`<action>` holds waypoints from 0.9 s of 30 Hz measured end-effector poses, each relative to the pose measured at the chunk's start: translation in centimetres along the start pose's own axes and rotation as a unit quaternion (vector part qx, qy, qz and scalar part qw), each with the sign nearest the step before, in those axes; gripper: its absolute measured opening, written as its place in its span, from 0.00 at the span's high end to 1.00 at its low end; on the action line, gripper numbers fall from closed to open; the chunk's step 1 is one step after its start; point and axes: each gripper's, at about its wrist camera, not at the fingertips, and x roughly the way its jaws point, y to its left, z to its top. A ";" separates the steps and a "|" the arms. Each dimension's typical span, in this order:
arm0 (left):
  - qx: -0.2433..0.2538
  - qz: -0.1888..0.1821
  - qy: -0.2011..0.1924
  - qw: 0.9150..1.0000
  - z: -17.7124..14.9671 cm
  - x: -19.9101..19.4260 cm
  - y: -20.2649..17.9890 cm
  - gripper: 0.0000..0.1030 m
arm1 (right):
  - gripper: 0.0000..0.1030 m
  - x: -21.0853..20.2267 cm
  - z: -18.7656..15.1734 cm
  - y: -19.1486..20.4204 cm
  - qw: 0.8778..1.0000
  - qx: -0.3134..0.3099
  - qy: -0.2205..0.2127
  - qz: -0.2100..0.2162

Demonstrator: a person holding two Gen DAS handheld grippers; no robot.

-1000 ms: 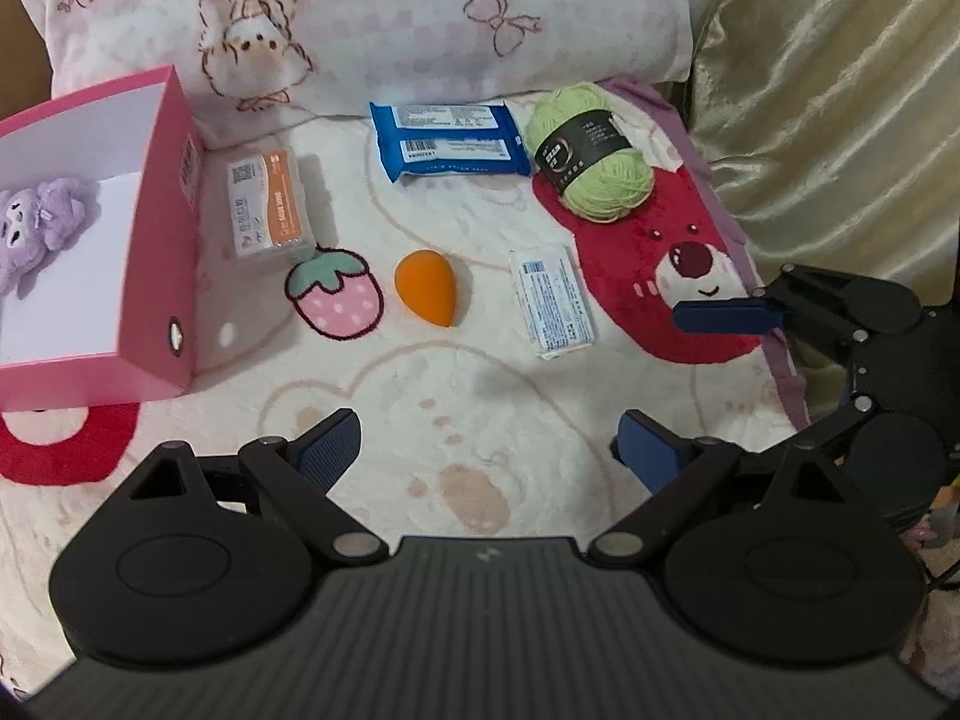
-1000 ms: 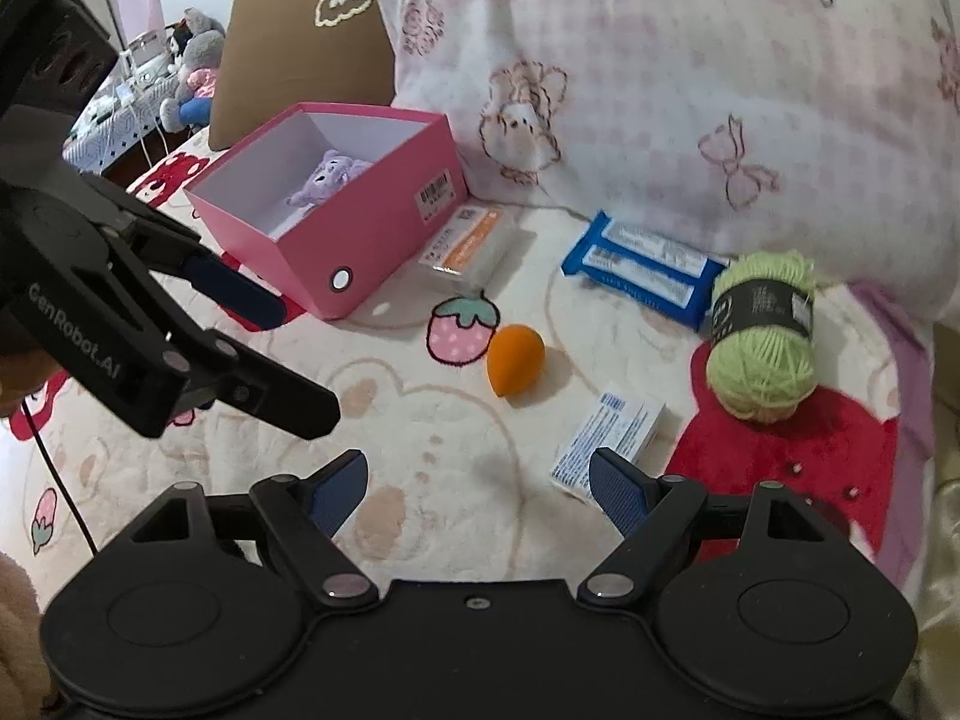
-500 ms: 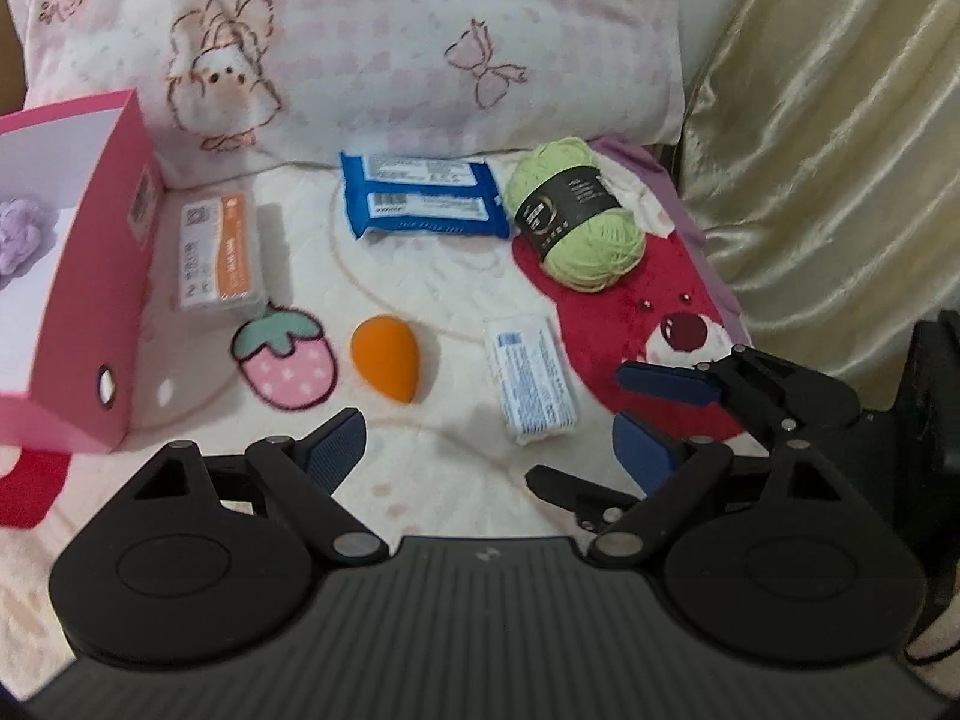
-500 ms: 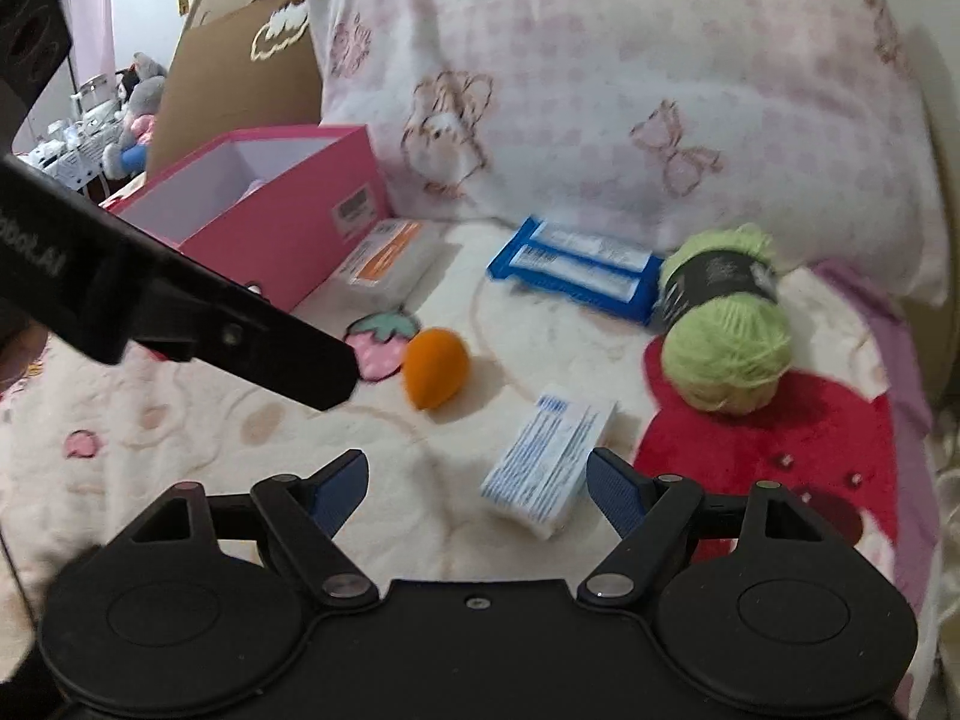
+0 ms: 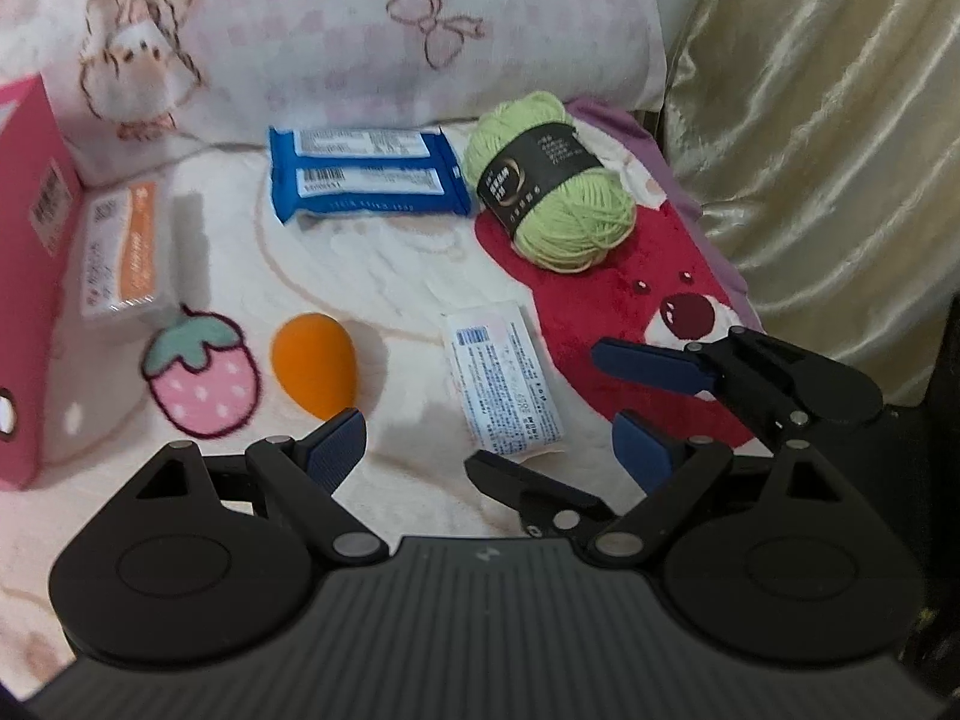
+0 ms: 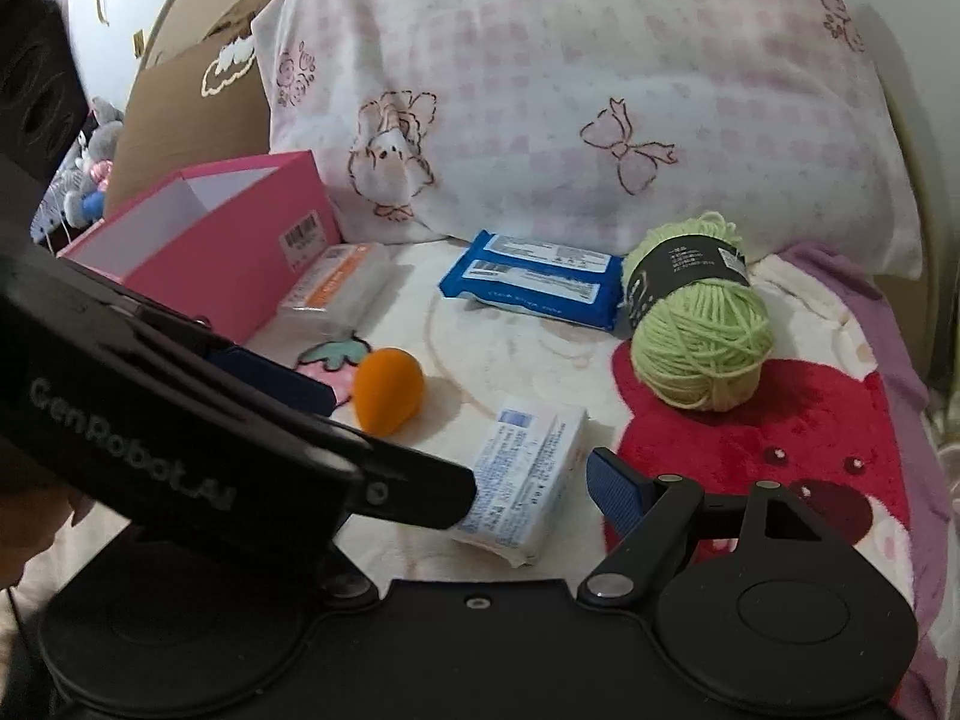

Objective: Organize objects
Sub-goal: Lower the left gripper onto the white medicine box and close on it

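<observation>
Closing in on the white packet [image 5: 503, 383] lying on the bed between sponge [image 5: 314, 372] and yarn [image 5: 555, 204], nearer than a second ago. Keeping left hand-held gripper [image 5: 489, 438] and right hand-held gripper [image 5: 540, 408] spread, empty; nothing boxed [image 6: 204, 240] yet.

We are seeing the box [image 5: 27, 276] sitting at the blanket's [image 5: 372, 276] left edge, the yarn ball [image 5: 558, 192] lying near its right edge, the flat packets [image 5: 366, 180] lying between them (just before the pillow [image 5: 360, 18]), the sponge [image 5: 315, 363] lying nearer us.
</observation>
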 end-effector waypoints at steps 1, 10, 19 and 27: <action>0.000 0.001 -0.001 1.000 0.0 0.3 0.0 0.14 | 0.20 0.0 -0.3 0.0 1.000 -0.005 -0.004 -0.002; -0.034 -0.011 0.004 0.999 -0.5 3.0 0.4 0.28 | 0.24 1.5 -1.1 0.3 0.999 -0.024 0.020 -0.008; -0.045 -0.023 0.002 0.999 -0.8 4.1 0.8 0.55 | 0.47 1.8 -0.9 0.0 0.999 -0.018 0.037 -0.002; -0.049 -0.029 0.005 0.998 -0.8 4.4 0.5 0.66 | 0.49 2.0 -0.9 -0.2 0.999 -0.011 0.043 0.000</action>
